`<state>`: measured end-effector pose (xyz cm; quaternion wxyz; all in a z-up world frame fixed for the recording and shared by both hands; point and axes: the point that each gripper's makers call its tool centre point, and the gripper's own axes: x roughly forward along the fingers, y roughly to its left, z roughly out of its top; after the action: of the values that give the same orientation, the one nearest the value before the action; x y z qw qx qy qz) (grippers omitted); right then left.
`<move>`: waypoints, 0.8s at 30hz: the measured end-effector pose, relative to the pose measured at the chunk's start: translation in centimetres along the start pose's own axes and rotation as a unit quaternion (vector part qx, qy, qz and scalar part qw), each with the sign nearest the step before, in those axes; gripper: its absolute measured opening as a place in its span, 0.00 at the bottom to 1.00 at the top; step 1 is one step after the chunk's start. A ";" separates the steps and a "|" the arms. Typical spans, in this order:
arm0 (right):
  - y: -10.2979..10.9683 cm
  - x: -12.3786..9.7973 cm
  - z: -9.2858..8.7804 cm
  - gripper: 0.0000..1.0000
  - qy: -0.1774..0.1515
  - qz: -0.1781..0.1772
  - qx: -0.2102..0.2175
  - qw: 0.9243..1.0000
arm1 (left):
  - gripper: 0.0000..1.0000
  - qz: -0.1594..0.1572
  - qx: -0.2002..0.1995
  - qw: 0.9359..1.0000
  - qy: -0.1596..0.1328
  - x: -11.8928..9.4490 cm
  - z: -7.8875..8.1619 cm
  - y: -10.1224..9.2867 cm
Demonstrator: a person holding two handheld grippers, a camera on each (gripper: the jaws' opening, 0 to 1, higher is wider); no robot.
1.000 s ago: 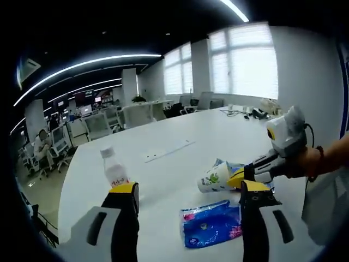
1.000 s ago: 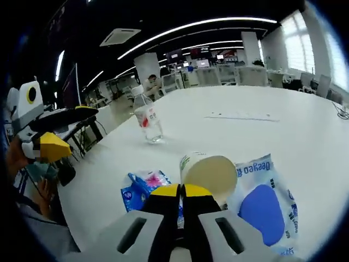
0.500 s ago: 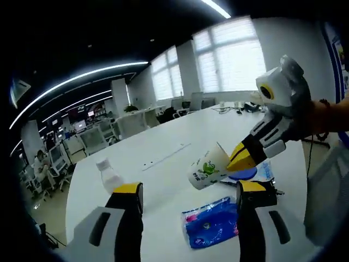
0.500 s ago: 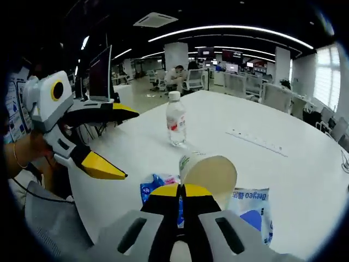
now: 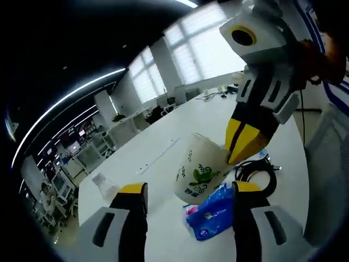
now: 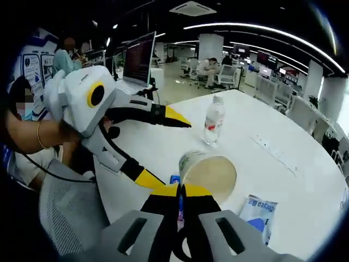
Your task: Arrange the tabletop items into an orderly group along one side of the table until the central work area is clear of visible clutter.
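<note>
Cup now riding high above the white table, off the blue packet it lay beside a second ago, pinched at the rim by the right gripper. Left gripper hanging wide open, holding nothing. Heading, probably, sideward to clear the centre.

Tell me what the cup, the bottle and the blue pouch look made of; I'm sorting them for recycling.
The cup looks like matte paper: cream wall, printed green leaves, rolled rim. The bottle looks like clear glossy plastic with a white cap and a label. The blue pouch looks like shiny plastic film, wrinkled and catching light. The right gripper holds the cup.
</note>
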<state>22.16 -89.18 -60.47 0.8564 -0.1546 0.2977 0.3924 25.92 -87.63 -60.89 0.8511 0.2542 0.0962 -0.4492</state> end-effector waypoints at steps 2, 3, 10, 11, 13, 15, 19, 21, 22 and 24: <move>0.3 0.1 -0.1 0.00 0.004 0.005 -0.006 1.000 | 0.58 -0.004 0.012 1.000 0.002 0.1 0.0 -0.3; 0.5 0.1 -0.3 0.00 0.010 0.010 -0.012 1.000 | 0.58 -0.006 0.017 1.000 0.004 0.1 0.0 -0.5; 1.5 0.3 -1.0 0.00 0.027 0.035 -0.029 0.999 | 0.54 -0.028 0.060 0.998 0.018 0.3 -0.1 -1.8; 1.7 0.3 -1.2 0.00 0.033 0.041 -0.033 0.998 | 0.53 -0.033 0.061 0.997 0.019 0.4 -0.1 -2.0; 2.0 0.4 -1.7 0.00 0.041 0.048 -0.039 0.997 | 0.51 -0.039 0.072 0.996 0.026 0.5 -0.3 -2.3; 2.3 0.4 -2.1 0.00 0.050 0.056 -0.050 0.996 | 0.51 -0.044 0.077 0.996 0.033 0.7 -0.6 -2.7; 2.6 0.3 -2.3 0.00 0.056 0.069 -0.060 0.994 | 0.49 -0.059 0.109 0.991 0.044 0.8 -0.8 -3.6; 2.9 0.3 -2.5 0.00 0.058 0.080 -0.063 0.993 | 0.47 -0.068 0.115 0.990 0.048 0.9 -1.0 -4.1; 2.9 0.2 -2.5 0.00 0.059 0.083 -0.066 0.993 | 0.46 -0.071 0.111 0.990 0.050 1.0 -1.0 -4.2; 2.9 0.2 -2.7 0.00 0.064 0.088 -0.072 0.992 | 0.44 -0.079 0.104 0.990 0.054 1.0 -1.1 -4.5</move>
<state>18.95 -88.53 -62.72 0.7846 -0.2134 0.3352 0.4758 22.91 -89.83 -63.75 0.7751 0.3572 0.1147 -0.5083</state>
